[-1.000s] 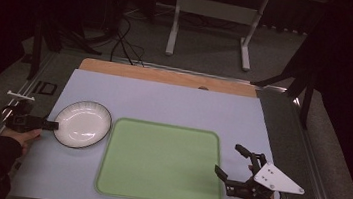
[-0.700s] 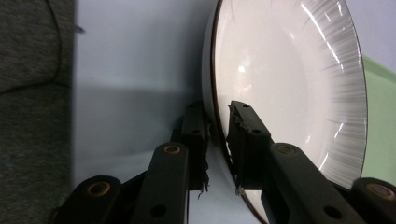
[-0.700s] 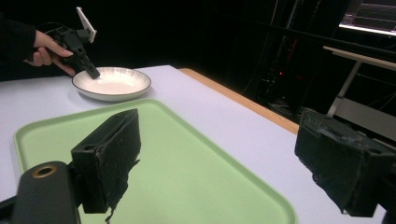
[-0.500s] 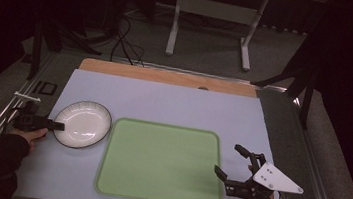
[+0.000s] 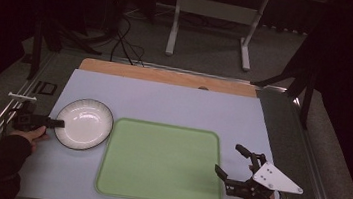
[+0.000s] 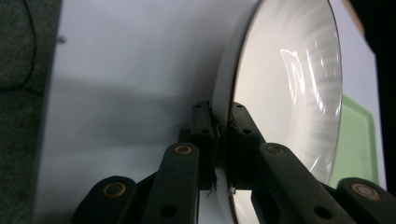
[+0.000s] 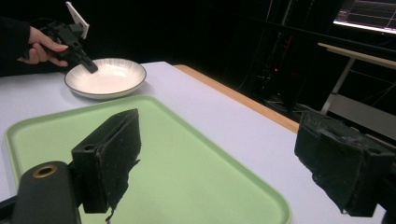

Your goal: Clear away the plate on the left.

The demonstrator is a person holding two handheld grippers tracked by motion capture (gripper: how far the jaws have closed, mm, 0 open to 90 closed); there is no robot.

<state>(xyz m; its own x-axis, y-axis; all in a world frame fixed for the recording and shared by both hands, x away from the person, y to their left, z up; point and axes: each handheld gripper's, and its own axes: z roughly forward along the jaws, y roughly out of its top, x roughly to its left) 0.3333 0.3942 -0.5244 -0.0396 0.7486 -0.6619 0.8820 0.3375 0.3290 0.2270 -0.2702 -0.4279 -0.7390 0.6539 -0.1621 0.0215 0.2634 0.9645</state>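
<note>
Left gripper (image 5: 57,123) clamped on white plate (image 5: 84,123) rim; green tray (image 5: 160,161) alongside

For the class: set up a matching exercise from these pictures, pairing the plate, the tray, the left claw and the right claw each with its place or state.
Column one:
1. plate
2. tray
3. left claw
4. right claw

Column two:
A. open, holding nothing, beside the tray's right edge
B. green, nothing on it, mid-table
C. shut on the plate's rim
D. white, left of the tray

Pairs: 1-D, 2-B, 3-C, 4-A
</note>
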